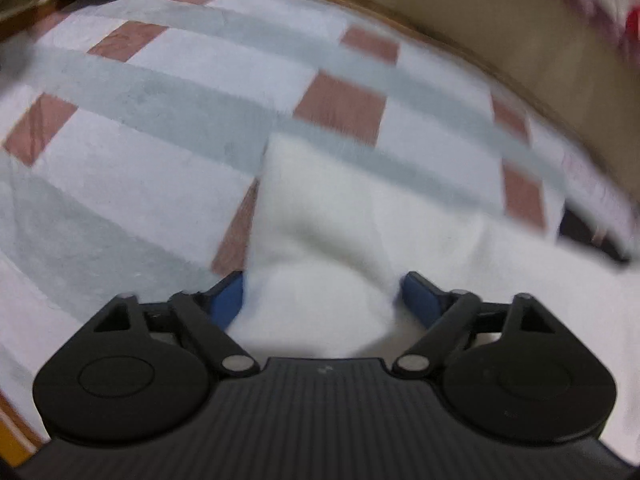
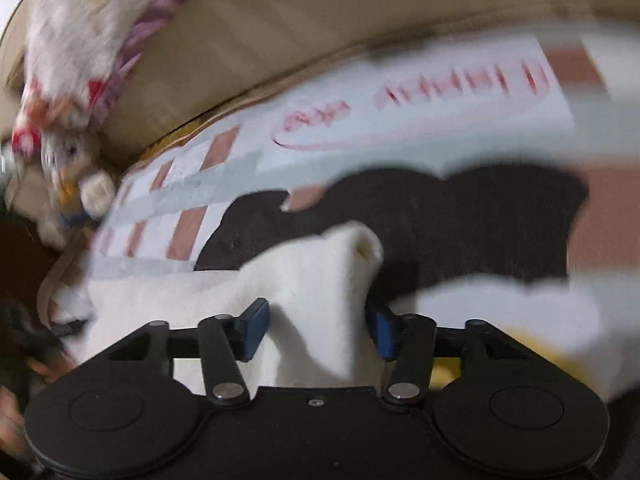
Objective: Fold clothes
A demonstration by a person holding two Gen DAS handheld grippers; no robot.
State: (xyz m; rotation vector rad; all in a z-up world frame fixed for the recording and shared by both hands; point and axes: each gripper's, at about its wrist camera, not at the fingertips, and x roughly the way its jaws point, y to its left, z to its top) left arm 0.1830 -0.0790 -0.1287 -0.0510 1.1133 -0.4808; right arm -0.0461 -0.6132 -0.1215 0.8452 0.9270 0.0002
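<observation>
A soft, light, thick white fleece garment [image 1: 320,216] is pinched at bunched edges by both the left gripper [image 1: 322,300] and right gripper [image 2: 318,328] fingers; limp sagging is expected.

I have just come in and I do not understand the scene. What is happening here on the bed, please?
A person is folding clothes with a handheld gripper in each hand. The left gripper has white fleecy cloth bunched between its blue fingers, over a checked bedspread. The right gripper holds another raised fold of white cloth, with a dark garment lying beyond it on the bedspread. Both views are blurred by motion. A soft toy sits at the bed's edge.
</observation>
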